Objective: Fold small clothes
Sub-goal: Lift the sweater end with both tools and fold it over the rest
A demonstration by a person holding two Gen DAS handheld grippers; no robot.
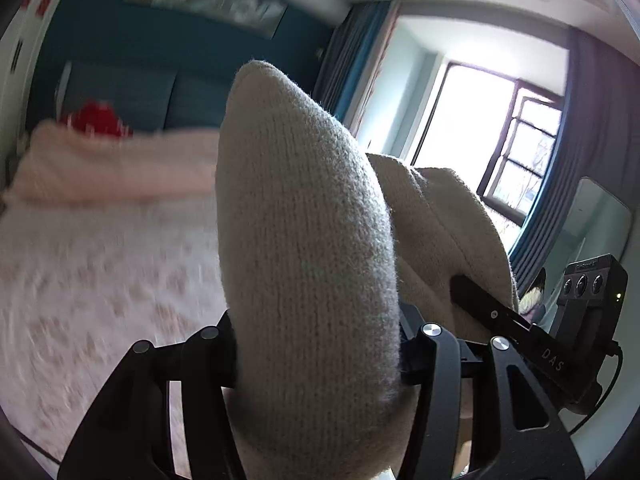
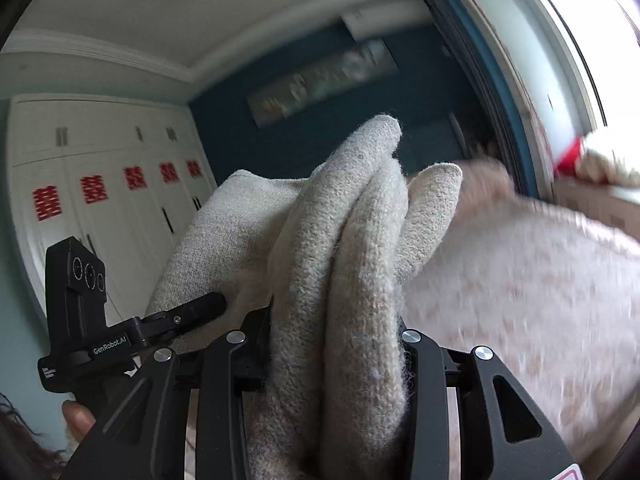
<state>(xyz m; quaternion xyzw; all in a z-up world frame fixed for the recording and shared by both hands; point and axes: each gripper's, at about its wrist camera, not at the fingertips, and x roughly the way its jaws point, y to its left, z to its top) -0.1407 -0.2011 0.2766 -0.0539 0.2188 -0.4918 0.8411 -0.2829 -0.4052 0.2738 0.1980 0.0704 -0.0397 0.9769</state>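
A beige knit garment [image 1: 304, 240] fills the middle of the left wrist view, bunched between my left gripper's [image 1: 318, 360] fingers, which are shut on it. The same garment [image 2: 352, 280] shows in the right wrist view, folded in thick layers between my right gripper's [image 2: 334, 360] fingers, also shut on it. Both grippers hold it raised above the bed, side by side. My right gripper [image 1: 520, 328] shows at the right of the left wrist view; my left gripper [image 2: 160, 324] shows at the left of the right wrist view. The fingertips are hidden by the cloth.
A bed with a pink patterned cover [image 1: 100, 280] lies below, also in the right wrist view [image 2: 540, 288]. A pink blanket [image 1: 120, 164] and a red item [image 1: 98, 120] lie at the headboard. White wardrobes [image 2: 100, 200] stand left; a window [image 1: 500, 136] is right.
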